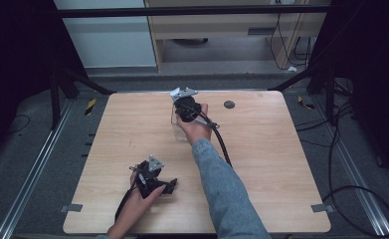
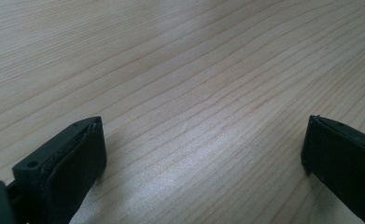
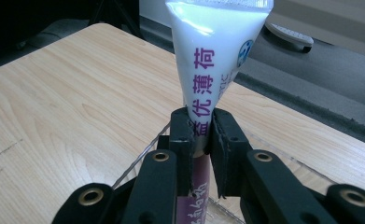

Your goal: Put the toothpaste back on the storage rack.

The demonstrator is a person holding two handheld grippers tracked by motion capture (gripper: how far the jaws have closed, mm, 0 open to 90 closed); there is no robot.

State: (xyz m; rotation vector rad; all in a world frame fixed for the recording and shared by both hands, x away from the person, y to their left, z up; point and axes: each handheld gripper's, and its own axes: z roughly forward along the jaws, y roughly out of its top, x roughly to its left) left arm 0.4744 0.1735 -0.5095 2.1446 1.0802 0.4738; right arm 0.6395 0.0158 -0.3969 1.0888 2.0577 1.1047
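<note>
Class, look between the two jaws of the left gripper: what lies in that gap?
Nothing but bare wooden table. In the left gripper view, the left gripper has its jaws wide apart with only wood grain between them.

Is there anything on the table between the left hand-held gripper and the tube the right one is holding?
Nothing visible. Bare wooden table lies between the open left hand-held gripper and the white tube clamped in the right hand-held gripper.

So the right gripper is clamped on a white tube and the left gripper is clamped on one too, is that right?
Not quite. The right gripper is indeed clamped on the white tube, but the left gripper holds nothing: the left gripper view shows its jaws wide apart over the bare table.
</note>
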